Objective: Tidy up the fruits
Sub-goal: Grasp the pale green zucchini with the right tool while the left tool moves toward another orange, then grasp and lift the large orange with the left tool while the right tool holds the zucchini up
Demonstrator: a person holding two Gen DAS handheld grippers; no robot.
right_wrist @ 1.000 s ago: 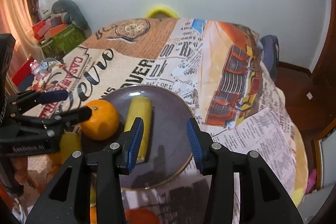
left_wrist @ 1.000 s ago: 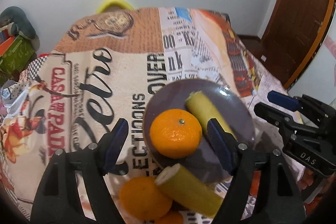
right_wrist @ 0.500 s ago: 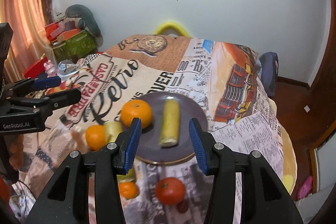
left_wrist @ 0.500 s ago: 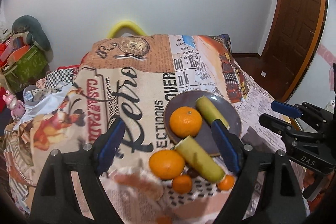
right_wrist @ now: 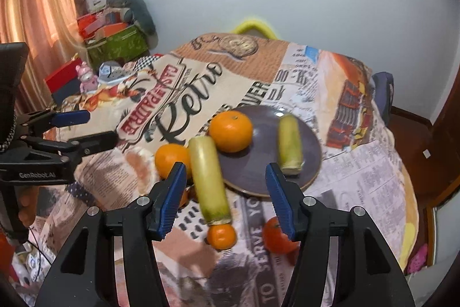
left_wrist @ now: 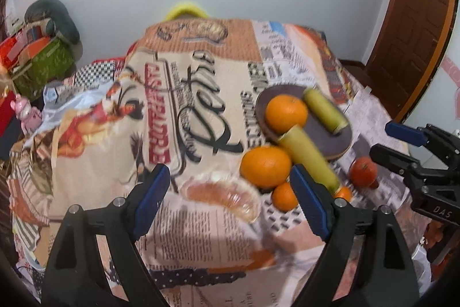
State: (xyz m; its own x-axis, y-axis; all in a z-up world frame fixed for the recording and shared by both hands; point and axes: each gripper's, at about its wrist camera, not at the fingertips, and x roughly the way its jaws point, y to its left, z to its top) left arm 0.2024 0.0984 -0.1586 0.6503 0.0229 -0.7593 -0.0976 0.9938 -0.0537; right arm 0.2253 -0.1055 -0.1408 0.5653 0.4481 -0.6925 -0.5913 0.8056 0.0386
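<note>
A dark plate (right_wrist: pixel 258 160) on the printed tablecloth holds an orange (right_wrist: pixel 230 131) and a yellow-green cylinder (right_wrist: pixel 290 146). A second cylinder (right_wrist: pixel 208 174) leans on the plate's near rim. Beside it on the cloth lie a big orange (left_wrist: pixel 266 166), two small oranges (left_wrist: pixel 284 196) and a red tomato (left_wrist: pixel 362 171). My left gripper (left_wrist: pixel 230 200) stands wide open, back from the fruit. My right gripper (right_wrist: pixel 227 199) is opening, with nothing pinched; the leaning cylinder lies on the cloth beyond its fingers. Each gripper also shows in the other's view, left gripper (right_wrist: pixel 100 125) and right gripper (left_wrist: pixel 381 138).
A blurred pale orange shape (left_wrist: pixel 221 194) lies on the cloth before my left gripper. A yellow chair back (left_wrist: pixel 187 10) stands behind the table. Boxes and a green bin (left_wrist: pixel 43 65) crowd the left. A wooden door (left_wrist: pixel 417 19) is at the right.
Both grippers have pulled back from the plate, so more of the table and the loose fruit now show. The right jaws have spread wider, the left ones a little. The fruit has not moved.
</note>
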